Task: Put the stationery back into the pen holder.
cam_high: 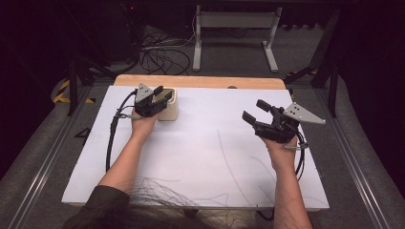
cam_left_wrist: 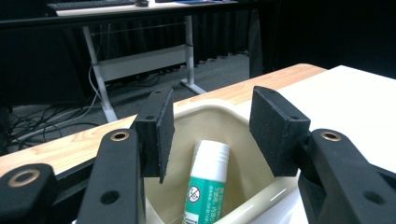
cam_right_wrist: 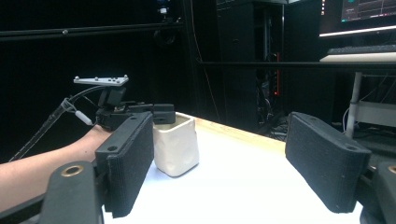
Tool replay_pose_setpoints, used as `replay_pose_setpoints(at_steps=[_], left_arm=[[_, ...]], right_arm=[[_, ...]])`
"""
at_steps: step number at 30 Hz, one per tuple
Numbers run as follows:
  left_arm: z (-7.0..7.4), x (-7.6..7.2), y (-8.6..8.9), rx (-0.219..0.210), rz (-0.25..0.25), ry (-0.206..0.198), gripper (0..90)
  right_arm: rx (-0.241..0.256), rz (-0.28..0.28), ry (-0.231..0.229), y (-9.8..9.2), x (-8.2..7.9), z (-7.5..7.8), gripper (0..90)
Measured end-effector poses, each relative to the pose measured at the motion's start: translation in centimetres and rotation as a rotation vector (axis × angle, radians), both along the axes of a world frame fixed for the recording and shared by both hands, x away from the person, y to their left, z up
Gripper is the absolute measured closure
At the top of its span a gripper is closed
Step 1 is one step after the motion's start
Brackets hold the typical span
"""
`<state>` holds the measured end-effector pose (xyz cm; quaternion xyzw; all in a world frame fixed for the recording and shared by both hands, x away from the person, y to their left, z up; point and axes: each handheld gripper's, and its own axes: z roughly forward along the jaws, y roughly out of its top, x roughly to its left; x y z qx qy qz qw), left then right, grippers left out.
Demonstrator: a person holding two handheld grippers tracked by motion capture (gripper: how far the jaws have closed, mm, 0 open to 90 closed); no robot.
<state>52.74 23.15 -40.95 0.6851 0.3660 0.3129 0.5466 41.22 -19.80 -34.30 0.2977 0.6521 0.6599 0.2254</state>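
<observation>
Glue stick point(cam_left_wrist: 208, 183) standing tilted inside a cream cup point(cam_high: 170, 109), which sits at the far left of the white table point(cam_high: 200, 157), close to the wooden strip along the far edge. From where an onlooker stands, the left gripper point(cam_high: 154, 99) hangs right over the cup's mouth; the left gripper view looks down between its two black pads point(cam_left_wrist: 278, 126), which are spread apart and empty, one to each side of the stick's white cap, with nothing touching. The right gripper point(cam_high: 260, 112) is held above the right half of the table, well apart from the cup, its jaws also wide and holding nothing; its own view shows the cup point(cam_right_wrist: 175, 144) side-on with the left gripper point(cam_right_wrist: 140, 112) perched at the rim. The stick is judged to be a light, stiff plastic tube with a smooth, somewhat slippery skin, so a moderate squeeze should do, and there is little risk of crushing it. The best hold looks to be on the white cap or just beneath it, since the green body lies low between the cup walls. The cup looks like glazed ceramic: heavier, hard, breakable if tipped. It may drag or tilt if the stick catches the rim, so a straight upward pull seems wise.
</observation>
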Motion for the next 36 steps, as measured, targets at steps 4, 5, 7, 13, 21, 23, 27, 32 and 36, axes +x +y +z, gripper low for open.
replay_pose_setpoints(at_steps=[4, 5, 7, 13, 21, 23, 27, 32, 36], left_arm=[[0.2, -0.2, 0.0, 0.002, -0.007, -0.003, 49.4], [0.3, -0.2, 0.0, 0.000, -0.010, -0.002, 48.6], [0.4, -0.3, 0.1, -0.002, -0.016, 0.002, 46.8], [0.9, -0.9, 0.1, -0.015, -0.051, 0.014, 39.2], [2.2, -1.9, 0.6, -0.029, -0.083, 0.000, 33.0], [2.6, -2.2, 0.6, -0.029, -0.092, -0.003, 31.4], [3.2, -2.7, 0.6, -0.029, -0.106, -0.014, 28.2], [3.7, -3.3, 0.6, -0.022, -0.120, -0.017, 24.7], [4.0, -3.9, 0.8, -0.019, -0.131, -0.008, 20.8]], right_arm=[[0.001, 0.000, 0.000, 0.0, 0.0, 0.0, 24.6], [0.001, 0.000, 0.000, 0.0, 0.0, 0.0, 24.6], [-0.001, 0.001, 0.002, 0.0, 0.0, 0.0, 24.6], [-0.006, -0.001, 0.008, 0.0, 0.1, -0.2, 24.5], [-0.012, -0.006, 0.008, 0.0, 0.1, -0.2, 24.5], [-0.017, -0.009, 0.008, -0.1, 0.1, -0.2, 24.5], [-0.015, -0.009, 0.010, -0.2, 0.1, -0.2, 24.5], [-0.015, -0.008, 0.008, -0.1, 0.1, -0.2, 24.5], [-0.013, -0.003, 0.007, -0.2, 0.0, -0.1, 24.4]])
